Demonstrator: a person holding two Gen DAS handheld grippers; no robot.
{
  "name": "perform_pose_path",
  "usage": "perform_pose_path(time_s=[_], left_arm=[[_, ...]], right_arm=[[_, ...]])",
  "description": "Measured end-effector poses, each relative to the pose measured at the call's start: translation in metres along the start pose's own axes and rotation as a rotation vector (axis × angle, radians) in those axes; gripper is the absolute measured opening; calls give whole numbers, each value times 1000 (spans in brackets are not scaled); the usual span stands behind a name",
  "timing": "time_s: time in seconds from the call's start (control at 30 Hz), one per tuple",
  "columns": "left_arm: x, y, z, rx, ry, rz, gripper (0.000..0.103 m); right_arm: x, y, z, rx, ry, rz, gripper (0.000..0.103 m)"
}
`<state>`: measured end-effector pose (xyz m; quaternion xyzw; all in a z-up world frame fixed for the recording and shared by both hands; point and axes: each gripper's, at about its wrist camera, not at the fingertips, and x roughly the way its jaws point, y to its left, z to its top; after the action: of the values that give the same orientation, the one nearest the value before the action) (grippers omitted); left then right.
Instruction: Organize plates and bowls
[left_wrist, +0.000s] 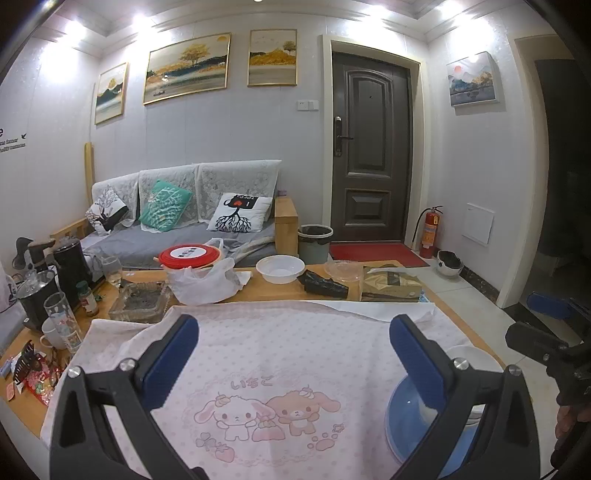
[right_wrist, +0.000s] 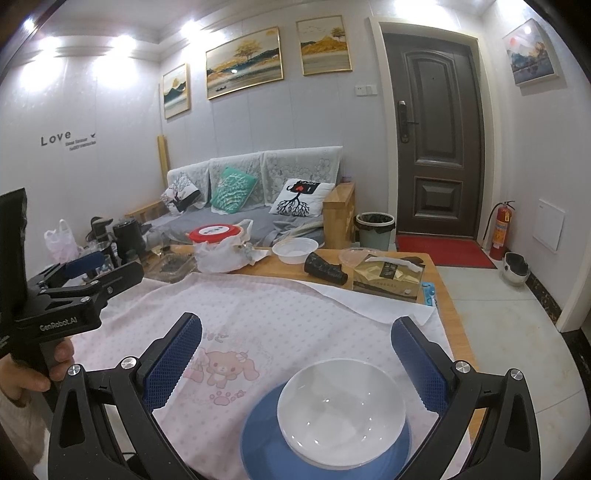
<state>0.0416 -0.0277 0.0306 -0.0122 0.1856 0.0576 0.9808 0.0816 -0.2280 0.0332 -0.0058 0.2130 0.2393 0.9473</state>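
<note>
A white bowl (right_wrist: 341, 404) sits on a blue plate (right_wrist: 258, 446) on the pink cartoon cloth (right_wrist: 258, 317), near the table's front right. My right gripper (right_wrist: 297, 358) is open and empty, held just above and behind the bowl. My left gripper (left_wrist: 295, 354) is open and empty over the cloth's middle; the blue plate (left_wrist: 400, 417) and white bowl (left_wrist: 469, 356) show behind its right finger. Each gripper appears at the other view's edge, the left one (right_wrist: 74, 273) and the right one (left_wrist: 546, 332).
At the table's back stand a white plastic bowl (left_wrist: 280, 268), a red-lidded container in a bag (left_wrist: 190, 256), a clear lid (left_wrist: 343, 269), a tissue pack (left_wrist: 391, 284), a glass ashtray (left_wrist: 140, 299), kettles, cups and glasses (left_wrist: 55, 295). Sofa, bin and door lie beyond.
</note>
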Motion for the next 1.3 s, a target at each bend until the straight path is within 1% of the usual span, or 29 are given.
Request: perform_pose_path(time_s=[0.6, 0.83, 1.3], left_arm=[[-4, 0, 2, 0, -5, -2, 102], [-4, 0, 1, 1, -6, -1, 102], [-4, 0, 1, 1, -8, -5, 102]], right_arm=[[-1, 1, -1, 0, -2, 0, 102], [-2, -3, 9, 0, -6, -3, 102], [-3, -2, 6, 0, -8, -2, 102]])
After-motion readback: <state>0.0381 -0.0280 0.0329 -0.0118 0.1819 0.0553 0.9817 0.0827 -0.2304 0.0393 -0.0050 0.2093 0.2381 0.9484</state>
